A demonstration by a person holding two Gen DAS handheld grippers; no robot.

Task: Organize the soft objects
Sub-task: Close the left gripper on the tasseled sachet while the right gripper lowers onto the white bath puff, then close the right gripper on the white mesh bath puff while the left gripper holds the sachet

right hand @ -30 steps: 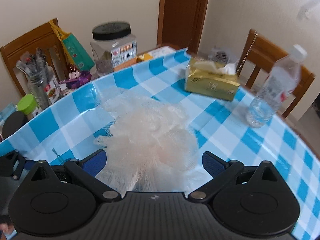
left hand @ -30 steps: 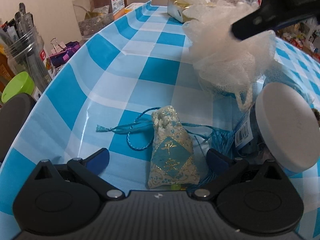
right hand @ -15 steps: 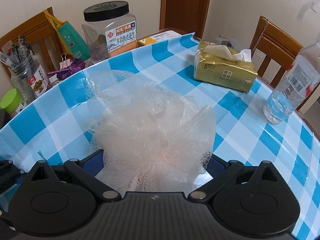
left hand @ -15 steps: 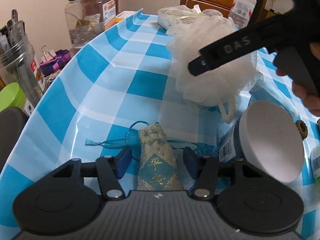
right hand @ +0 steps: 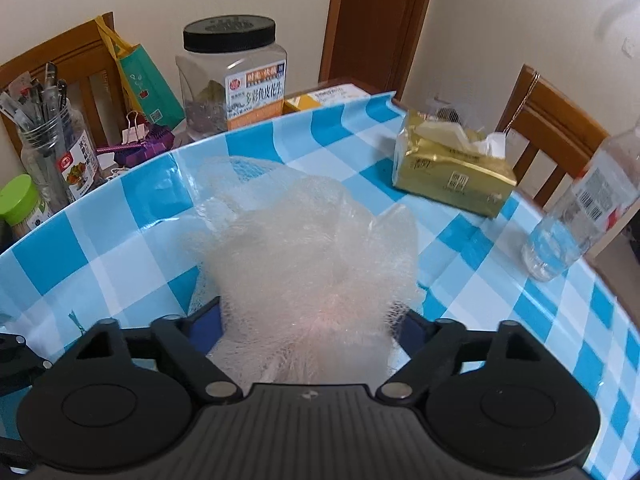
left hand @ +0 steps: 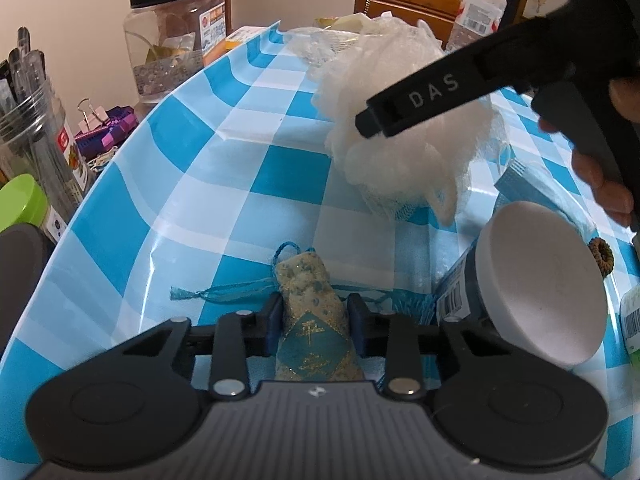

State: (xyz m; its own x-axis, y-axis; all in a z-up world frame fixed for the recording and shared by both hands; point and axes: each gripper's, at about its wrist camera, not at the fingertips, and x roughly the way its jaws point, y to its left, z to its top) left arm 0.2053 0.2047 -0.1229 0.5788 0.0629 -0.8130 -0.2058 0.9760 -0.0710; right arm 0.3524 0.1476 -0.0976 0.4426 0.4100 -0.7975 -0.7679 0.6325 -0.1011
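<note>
I am at the grasping step with both tools at once, I judge: each gripper has a soft thing between its fingers and neither has been carried off to a place yet.

My left gripper [left hand: 314, 330] is clenched on the small brocade pouch [left hand: 310, 320], the two blue pads pressed against its sides. The pouch points toward 12 o'clock from the gripper, its gathered neck and blue cord loop just beyond the fingertips, its ribbon trailing out toward 9 o'clock over the checked worktop [left hand: 192, 184]. Whether it is lifted clear of the cloth I cannot tell.

My right gripper [right hand: 310, 324] is grasping the white mesh bath pouf [right hand: 304, 248], which bulges out toward 12 o'clock and hides most of both fingers. From the left wrist view the pouf [left hand: 404, 152] sits at about 1 o'clock from the pouch, well apart from it.

A round white-lidded jar [left hand: 540, 288] lies on its side close at 3 o'clock of the left gripper.

The next move, as I judge it, calls for a steady hold, since both things squash easily and could slip, and a path that keeps the ribbon from snagging the jar.
</note>
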